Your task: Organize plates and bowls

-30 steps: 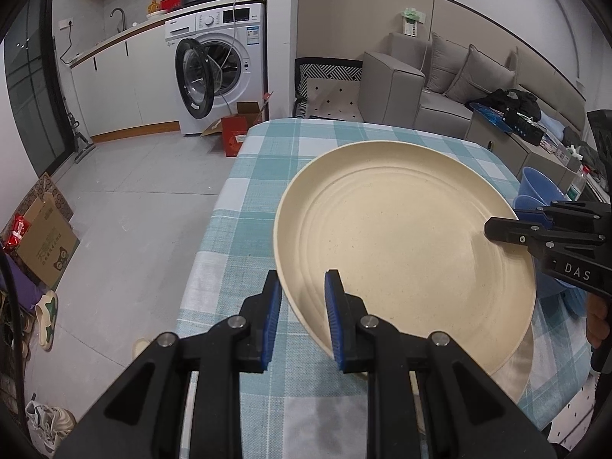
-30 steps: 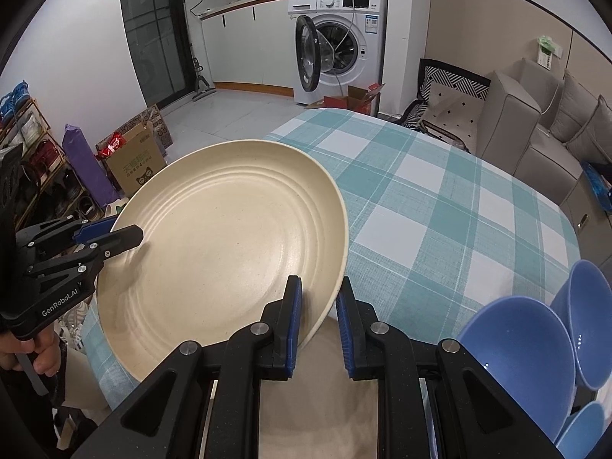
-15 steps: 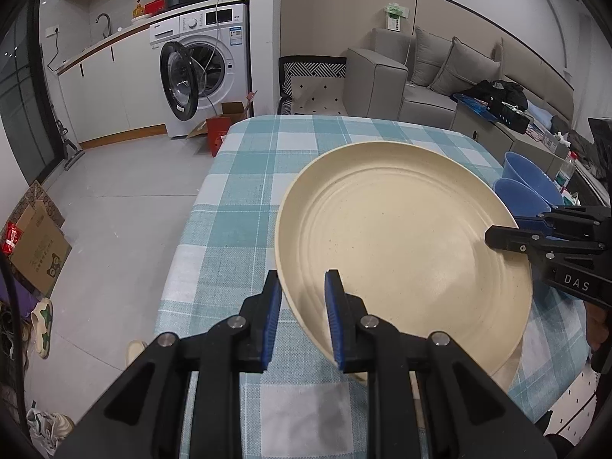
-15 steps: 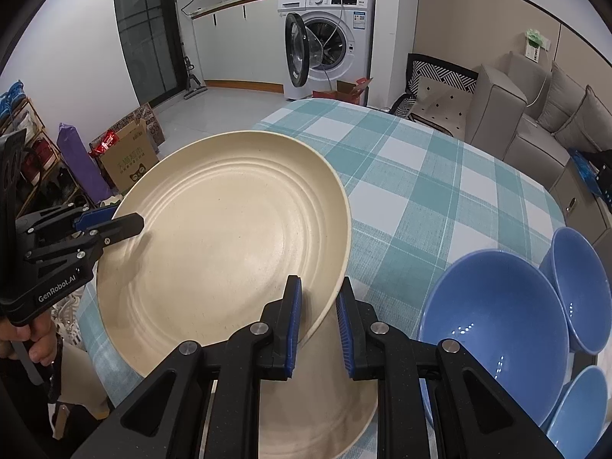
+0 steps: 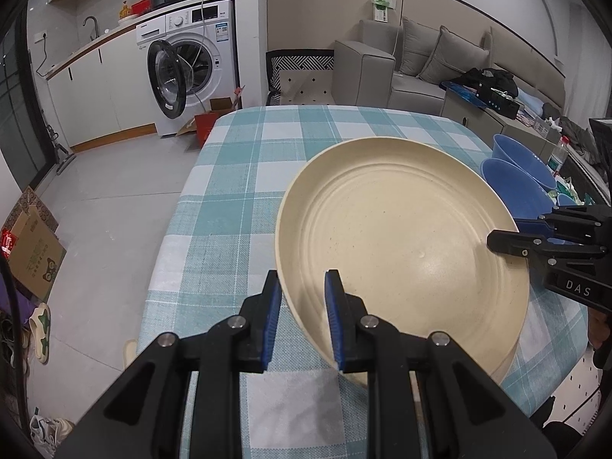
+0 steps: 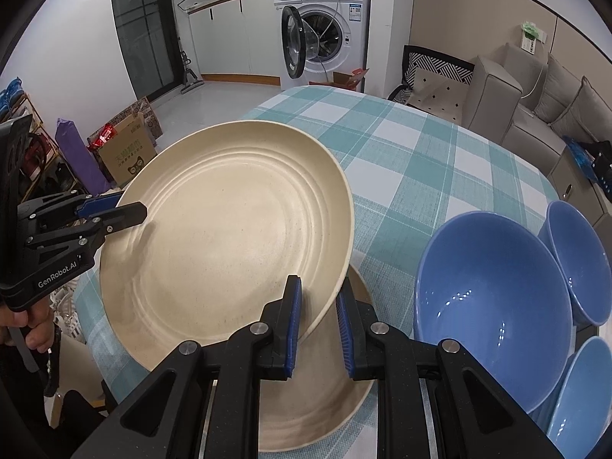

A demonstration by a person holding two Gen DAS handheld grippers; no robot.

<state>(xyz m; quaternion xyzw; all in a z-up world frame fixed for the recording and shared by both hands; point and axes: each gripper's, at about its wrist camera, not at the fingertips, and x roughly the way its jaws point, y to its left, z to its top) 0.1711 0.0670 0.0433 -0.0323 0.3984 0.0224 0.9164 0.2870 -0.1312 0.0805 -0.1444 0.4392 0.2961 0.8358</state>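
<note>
We hold the plate (image 5: 401, 237) by opposite rims: our left gripper (image 5: 300, 321) has its jaws clenched on one edge, our right gripper (image 6: 317, 329) on the other. A second plate (image 6: 325, 401) lies on the table (image 6: 420, 160) beneath our right jaws, with blue bowls (image 6: 493, 298) just right of them.

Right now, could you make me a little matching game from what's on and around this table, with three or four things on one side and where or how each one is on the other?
Things:
1. cream plate
2. second cream plate
3. big blue bowl
4. washing machine door

States:
a. swung open
b. lying flat on the checked tablecloth
c. held tilted by its rim, both grippers
d. standing empty to the right of the plates

Pairs: 1-c, 2-b, 3-d, 4-a
</note>
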